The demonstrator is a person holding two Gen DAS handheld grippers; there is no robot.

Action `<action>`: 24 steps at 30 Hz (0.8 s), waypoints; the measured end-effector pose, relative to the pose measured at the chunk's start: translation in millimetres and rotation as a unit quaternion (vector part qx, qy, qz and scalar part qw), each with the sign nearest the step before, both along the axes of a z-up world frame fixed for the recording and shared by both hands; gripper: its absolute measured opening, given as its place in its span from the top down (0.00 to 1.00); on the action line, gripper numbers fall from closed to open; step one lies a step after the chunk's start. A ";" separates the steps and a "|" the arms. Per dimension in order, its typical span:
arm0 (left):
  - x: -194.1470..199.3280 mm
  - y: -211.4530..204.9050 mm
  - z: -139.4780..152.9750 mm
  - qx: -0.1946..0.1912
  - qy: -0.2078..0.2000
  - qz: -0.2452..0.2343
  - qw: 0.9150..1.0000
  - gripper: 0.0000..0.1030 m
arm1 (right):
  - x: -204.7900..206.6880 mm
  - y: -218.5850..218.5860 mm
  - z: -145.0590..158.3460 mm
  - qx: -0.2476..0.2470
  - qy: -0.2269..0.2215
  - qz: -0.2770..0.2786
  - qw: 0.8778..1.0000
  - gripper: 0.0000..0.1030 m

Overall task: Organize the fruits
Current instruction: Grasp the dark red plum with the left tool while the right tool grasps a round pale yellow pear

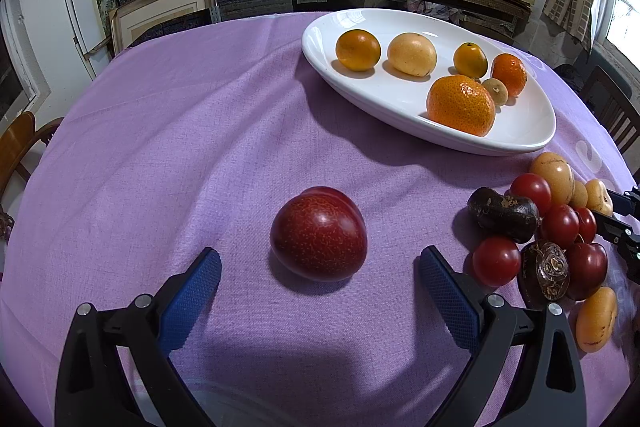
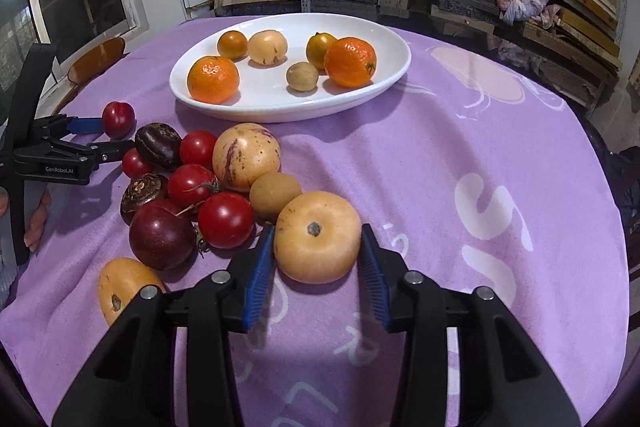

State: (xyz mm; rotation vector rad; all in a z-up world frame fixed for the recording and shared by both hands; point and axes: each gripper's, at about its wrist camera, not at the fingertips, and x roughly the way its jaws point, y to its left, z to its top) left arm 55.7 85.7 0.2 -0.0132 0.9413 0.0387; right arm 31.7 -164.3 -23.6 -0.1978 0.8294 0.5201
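The right claw (image 2: 318, 247) had its two blue pads closed against the sides of a pale yellow round fruit (image 2: 317, 237), gripping it where it sat on the purple tablecloth (image 2: 460, 155). No earlier view was given, so only this grip can be told.

From that held fruit, at about ten o'clock and touching it, sat a small tan fruit (image 2: 274, 195). Beyond that, also toward ten o'clock, lay a larger pale fruit with purple streaks (image 2: 245, 157). At nine o'clock a heap of red tomatoes (image 2: 225, 220) and dark purple fruits (image 2: 161, 234) crowded together. At about eight o'clock another yellow fruit (image 2: 122, 287) lay partly hidden behind the claw's black frame.

At twelve o'clock, well apart, stood a white oval plate (image 2: 256, 107) holding two oranges (image 2: 213, 79), two small yellow-green citrus fruits, a pale fruit and a little tan one.

The left claw (image 1: 320, 277) stood wide open and held nothing. A red plum (image 1: 319, 234) rested on the cloth just ahead of its pads, between them but not touched. From the plum, the plate (image 1: 400, 107) lay toward one o'clock, and the fruit heap (image 1: 560, 223) at three o'clock.
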 end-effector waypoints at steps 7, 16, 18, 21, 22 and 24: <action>0.6 0.0 0.7 -0.006 -0.002 0.001 1.000 0.03 | 6.4 -4.0 -0.1 0.016 0.008 0.003 1.000 0.60; -8.1 9.5 12.0 -0.028 -0.042 0.019 0.999 0.03 | 4.4 -6.9 0.7 0.025 0.007 0.004 1.000 0.60; -10.4 5.4 14.8 -0.020 -0.052 0.015 0.998 0.07 | 4.4 -7.1 0.5 0.026 0.007 0.003 1.000 0.60; -8.8 0.3 13.3 -0.015 -0.047 0.000 0.999 0.31 | 4.0 -7.7 0.1 0.027 0.008 0.003 1.000 0.60; -7.4 0.8 11.8 -0.020 -0.041 -0.004 0.999 0.42 | 3.9 -8.0 0.1 0.027 0.009 0.002 1.000 0.60; -6.2 3.4 10.2 -0.032 -0.036 -0.002 0.999 0.55 | 3.5 -8.5 -0.2 0.028 0.009 0.002 1.000 0.60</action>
